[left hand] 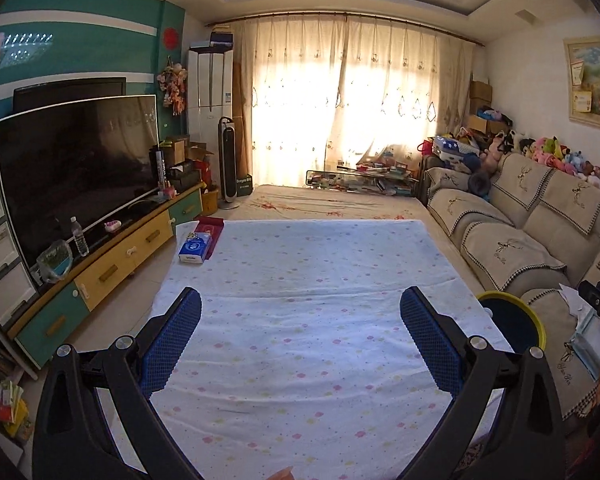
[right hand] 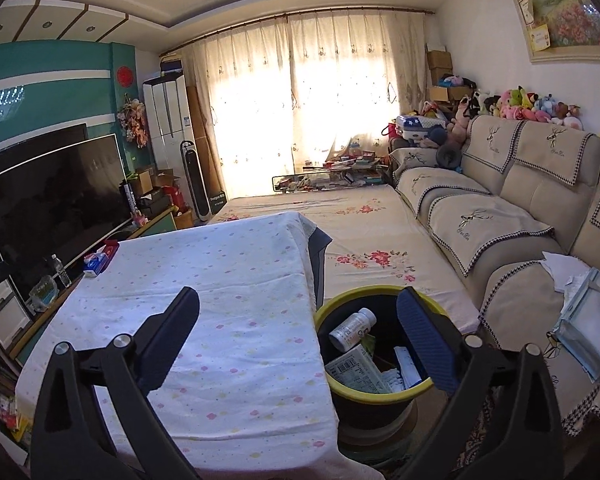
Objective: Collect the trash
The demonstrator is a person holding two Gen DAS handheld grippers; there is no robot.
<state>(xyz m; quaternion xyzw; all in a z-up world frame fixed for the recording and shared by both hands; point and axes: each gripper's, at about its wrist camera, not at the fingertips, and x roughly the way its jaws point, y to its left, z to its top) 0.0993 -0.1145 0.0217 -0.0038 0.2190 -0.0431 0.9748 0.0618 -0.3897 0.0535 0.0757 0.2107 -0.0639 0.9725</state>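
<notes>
A black bin with a yellow-green rim (right hand: 380,390) stands on the floor at the table's right edge. It holds a white bottle (right hand: 353,329), a printed paper packet (right hand: 354,372) and other scraps. My right gripper (right hand: 298,336) is open and empty, its right finger over the bin and its left finger over the table. My left gripper (left hand: 300,338) is open and empty above the table covered by a white spotted cloth (left hand: 300,280). The bin's rim (left hand: 534,320) also shows at the right of the left wrist view.
A blue tissue pack (left hand: 195,248) lies on a red box (left hand: 211,230) at the table's far left corner. A TV (left hand: 76,172) on a low cabinet runs along the left. A beige sofa (left hand: 520,232) with papers (right hand: 580,312) runs along the right.
</notes>
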